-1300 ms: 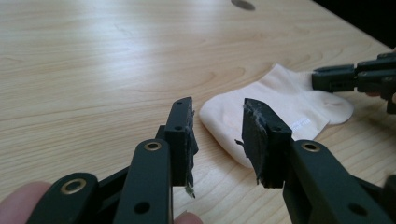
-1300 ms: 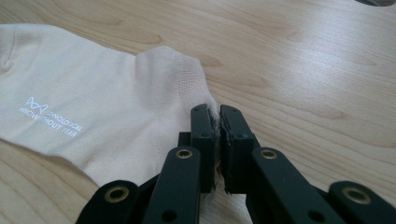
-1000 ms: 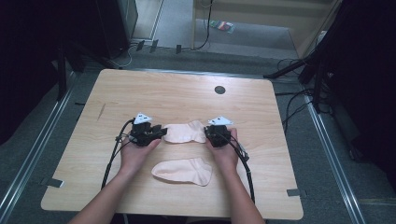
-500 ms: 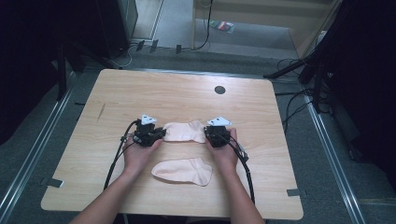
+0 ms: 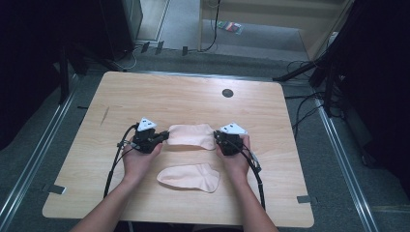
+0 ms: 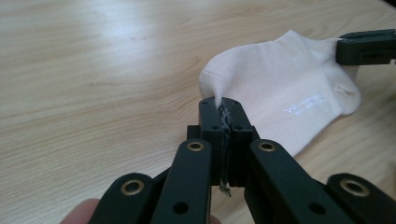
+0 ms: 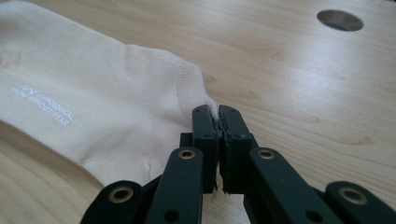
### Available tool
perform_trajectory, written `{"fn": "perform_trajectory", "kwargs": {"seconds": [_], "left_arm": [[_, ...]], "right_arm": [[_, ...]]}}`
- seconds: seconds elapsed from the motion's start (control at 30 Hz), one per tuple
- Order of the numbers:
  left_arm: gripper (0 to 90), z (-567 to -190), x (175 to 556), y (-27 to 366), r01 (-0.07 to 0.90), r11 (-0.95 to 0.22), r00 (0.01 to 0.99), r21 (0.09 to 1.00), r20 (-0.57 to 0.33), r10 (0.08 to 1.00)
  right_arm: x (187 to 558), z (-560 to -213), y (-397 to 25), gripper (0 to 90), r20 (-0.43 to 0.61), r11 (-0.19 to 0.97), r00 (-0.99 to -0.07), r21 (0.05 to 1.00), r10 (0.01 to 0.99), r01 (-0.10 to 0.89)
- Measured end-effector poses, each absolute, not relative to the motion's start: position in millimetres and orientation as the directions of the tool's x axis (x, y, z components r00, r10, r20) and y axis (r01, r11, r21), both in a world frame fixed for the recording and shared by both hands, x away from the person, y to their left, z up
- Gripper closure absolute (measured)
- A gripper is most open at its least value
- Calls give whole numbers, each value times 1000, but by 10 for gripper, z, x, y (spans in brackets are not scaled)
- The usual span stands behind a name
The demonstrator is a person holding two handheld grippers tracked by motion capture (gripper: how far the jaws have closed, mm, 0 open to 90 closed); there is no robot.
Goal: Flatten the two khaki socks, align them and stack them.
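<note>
Left tool is clamped on one end of the far sock, jaws pressed together on a pinch of fabric; right tool grips the opposite end likewise. Far sock lies flat on the table between both tools. Near sock rests untouched just beside the person's hands.

Bright tabletop glare, dark surroundings

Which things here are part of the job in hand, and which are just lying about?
In use: far sock, pinched at opposite ends by left gripper and right gripper.

Lying about: near sock on the table; packet on the floor.
</note>
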State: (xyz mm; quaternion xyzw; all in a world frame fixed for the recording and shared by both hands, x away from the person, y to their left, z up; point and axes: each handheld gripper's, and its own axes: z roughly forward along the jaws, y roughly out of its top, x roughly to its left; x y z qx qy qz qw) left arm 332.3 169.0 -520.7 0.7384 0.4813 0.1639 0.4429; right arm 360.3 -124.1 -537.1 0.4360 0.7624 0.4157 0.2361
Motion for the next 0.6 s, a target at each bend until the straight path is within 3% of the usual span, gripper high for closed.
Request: {"fn": "perform_trajectory", "kwargs": {"seconds": [0.37,0.6], "left_arm": [[899,-4977,2915,1787,500,-151,544,853,-174,821],[899,-4971,2573,1833,471,-173,569,865,-148,809]], "right_arm": [[3184,-4871,-1317,872,14,259,-549,871,836,417],[2852,-4830,-1333,872,37,259,-575,867,817,425]]}}
